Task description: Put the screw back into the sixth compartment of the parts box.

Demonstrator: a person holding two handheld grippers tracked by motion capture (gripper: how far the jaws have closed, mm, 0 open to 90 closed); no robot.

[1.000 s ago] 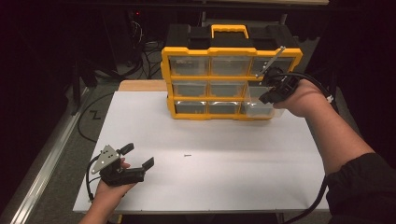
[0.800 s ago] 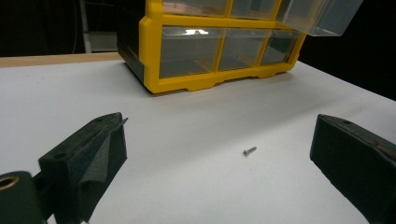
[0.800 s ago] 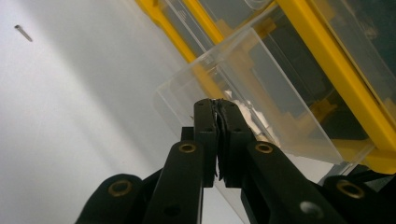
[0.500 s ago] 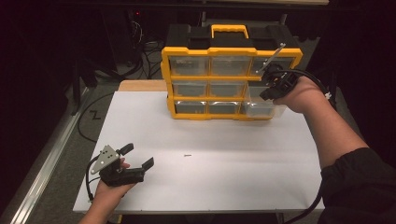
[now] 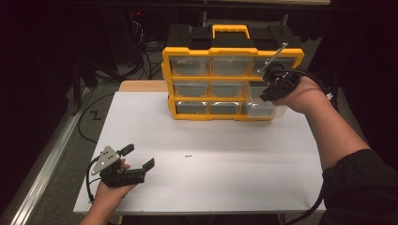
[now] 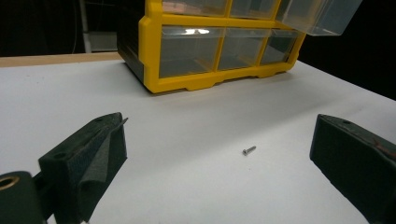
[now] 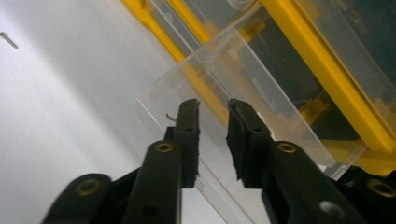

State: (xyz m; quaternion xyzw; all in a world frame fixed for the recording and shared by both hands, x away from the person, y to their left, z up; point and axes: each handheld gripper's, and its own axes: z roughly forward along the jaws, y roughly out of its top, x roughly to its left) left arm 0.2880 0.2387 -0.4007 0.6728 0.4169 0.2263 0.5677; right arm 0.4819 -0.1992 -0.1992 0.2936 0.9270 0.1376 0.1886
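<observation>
My right gripper (image 7: 212,109) fingers just eased open off the clear drawer (image 5: 265,105), half out of the organizer (image 5: 213,77)'s right side. Bump it and it tips out. Left gripper (image 5: 139,157) open near the bench (image 5: 234,178) screw (image 6: 249,150).

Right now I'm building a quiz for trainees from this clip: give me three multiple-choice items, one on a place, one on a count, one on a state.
1. Where does the small screw lie?
A. on the bare white table, between the left gripper and the organizer
B. inside a drawer
C. between the right gripper's jaws

2. How many drawer columns does the yellow organizer have across its front?
A. two
B. three
C. five

3. How does the clear drawer at the bottom right stand?
A. pushed fully in
B. lifted out onto the table
C. pulled partly out

Answers: 1 A, the high view shows it alone on the table. 2 B, three drawers per row. 3 C, it juts from the frame beside the right gripper.
</observation>
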